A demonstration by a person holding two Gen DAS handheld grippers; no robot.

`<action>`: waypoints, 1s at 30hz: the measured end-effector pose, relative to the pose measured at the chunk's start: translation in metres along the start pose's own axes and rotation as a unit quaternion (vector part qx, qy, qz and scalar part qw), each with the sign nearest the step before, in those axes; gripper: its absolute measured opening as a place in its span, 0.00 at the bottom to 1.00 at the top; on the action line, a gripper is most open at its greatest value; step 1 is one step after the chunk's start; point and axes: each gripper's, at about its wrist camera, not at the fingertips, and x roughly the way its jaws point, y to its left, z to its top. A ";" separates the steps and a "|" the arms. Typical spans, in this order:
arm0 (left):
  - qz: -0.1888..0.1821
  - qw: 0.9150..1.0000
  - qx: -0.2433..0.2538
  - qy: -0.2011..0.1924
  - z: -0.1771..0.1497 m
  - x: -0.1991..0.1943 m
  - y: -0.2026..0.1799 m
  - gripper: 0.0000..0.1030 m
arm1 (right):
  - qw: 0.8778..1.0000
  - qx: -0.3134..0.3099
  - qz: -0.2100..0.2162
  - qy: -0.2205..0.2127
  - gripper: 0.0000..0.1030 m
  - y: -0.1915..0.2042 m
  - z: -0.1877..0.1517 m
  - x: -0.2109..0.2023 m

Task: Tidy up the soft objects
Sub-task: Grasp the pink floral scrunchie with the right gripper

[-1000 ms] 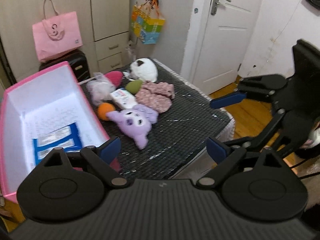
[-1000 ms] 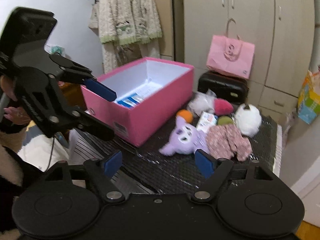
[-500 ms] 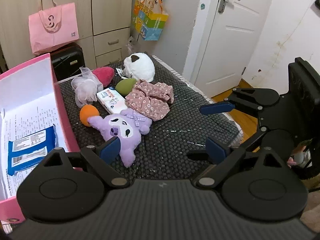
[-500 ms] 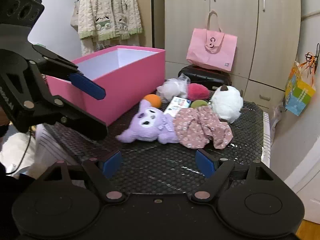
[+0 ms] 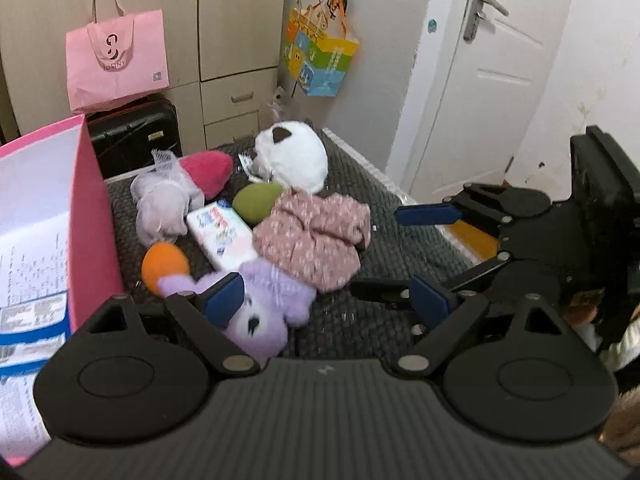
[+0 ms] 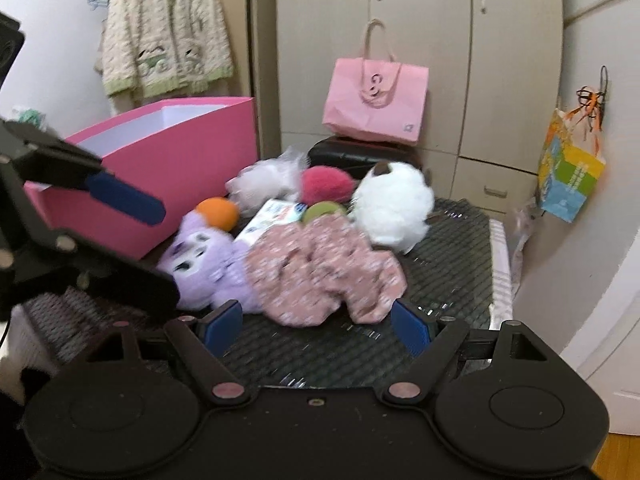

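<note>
Soft things lie heaped on a dark woven mat (image 5: 404, 252): a purple plush (image 5: 268, 308), a floral pink cloth (image 5: 316, 236), a white plush (image 5: 294, 156), an orange ball (image 5: 164, 266), a green ball (image 5: 256, 202), a magenta plush (image 5: 208, 172), a white mesh puff (image 5: 160, 204) and a tissue pack (image 5: 222, 236). An open pink box (image 5: 92, 216) stands to their left. My left gripper (image 5: 326, 300) hovers over the purple plush with its jaws closing, pads touching nothing. My right gripper (image 6: 318, 326) stands open just short of the floral cloth (image 6: 320, 272).
Behind the mat stand a black suitcase (image 5: 132, 136) with a pink paper bag (image 5: 116, 60) on it, and a wardrobe. A colourful bag (image 5: 318, 60) hangs by a white door (image 5: 480, 80). A knitted cardigan (image 6: 164, 36) hangs at the back left.
Both grippers have come lower and closer to the pile. The purple plush now lies right under the left fingers, and the pink box has slid toward the left edge of that view.
</note>
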 end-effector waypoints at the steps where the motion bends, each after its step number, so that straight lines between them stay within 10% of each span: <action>1: 0.002 1.000 -0.005 -0.004 0.003 0.004 0.001 0.82 | 1.000 0.006 -0.001 -0.003 0.84 -0.004 0.002 0.004; 14: 0.058 0.991 -0.123 -0.008 0.050 0.075 0.036 0.56 | 0.996 0.075 0.034 0.035 0.90 -0.027 0.019 0.060; 22: 0.076 0.991 -0.113 0.000 0.050 0.096 0.034 0.52 | 0.995 0.085 0.039 0.032 0.27 -0.042 0.010 0.044; 30: 0.106 0.993 -0.059 -0.001 0.053 0.108 0.018 0.52 | 0.996 0.079 0.030 0.034 0.24 -0.043 0.008 0.043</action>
